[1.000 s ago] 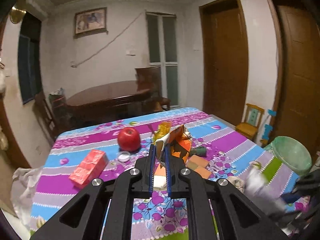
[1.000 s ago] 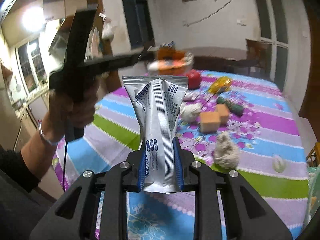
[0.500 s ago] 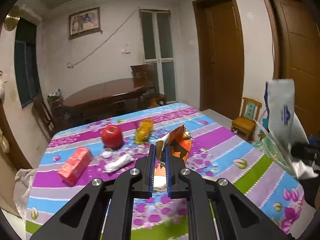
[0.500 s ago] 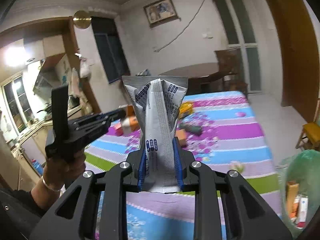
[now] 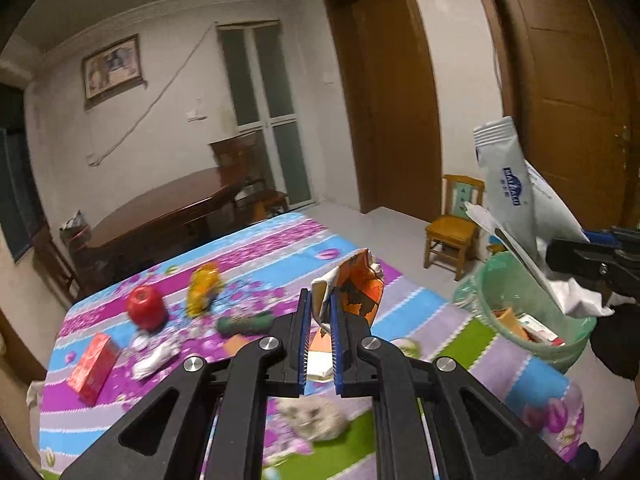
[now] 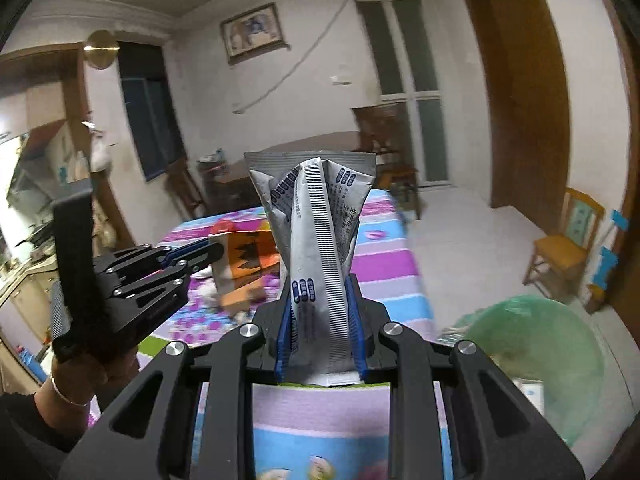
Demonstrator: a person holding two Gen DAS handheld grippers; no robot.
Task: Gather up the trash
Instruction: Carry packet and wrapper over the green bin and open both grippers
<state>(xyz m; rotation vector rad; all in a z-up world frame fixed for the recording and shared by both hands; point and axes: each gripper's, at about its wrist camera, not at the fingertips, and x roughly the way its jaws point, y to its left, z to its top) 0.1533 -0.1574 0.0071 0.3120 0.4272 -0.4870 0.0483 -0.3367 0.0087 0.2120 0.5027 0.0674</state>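
Note:
My left gripper (image 5: 320, 296) is shut on a torn orange carton (image 5: 360, 292), held above the flowered tablecloth (image 5: 424, 300). The right gripper (image 6: 320, 284) is shut on a crumpled silver pouch (image 6: 320, 232) that stands upright between its blue pads. In the left wrist view the right gripper (image 5: 560, 254) and its silver pouch (image 5: 504, 184) hang over a green bin (image 5: 492, 292) at the table's right end, with some boxes inside. In the right wrist view the left gripper (image 6: 216, 252) and its orange carton (image 6: 244, 264) are at left, and the green bin (image 6: 560, 344) is at lower right.
On the cloth lie a red apple (image 5: 146, 312), a yellow wrapper (image 5: 204, 288), a red box (image 5: 94, 364), a dark green item (image 5: 244, 326), white scraps (image 5: 156, 360) and a crumpled tissue (image 5: 312, 420). A small wooden chair (image 5: 452, 228) stands beyond the bin.
Both grippers have swung to the right with their trash still held. The green bin has come nearer in both views, and the items on the table have slid to the left.

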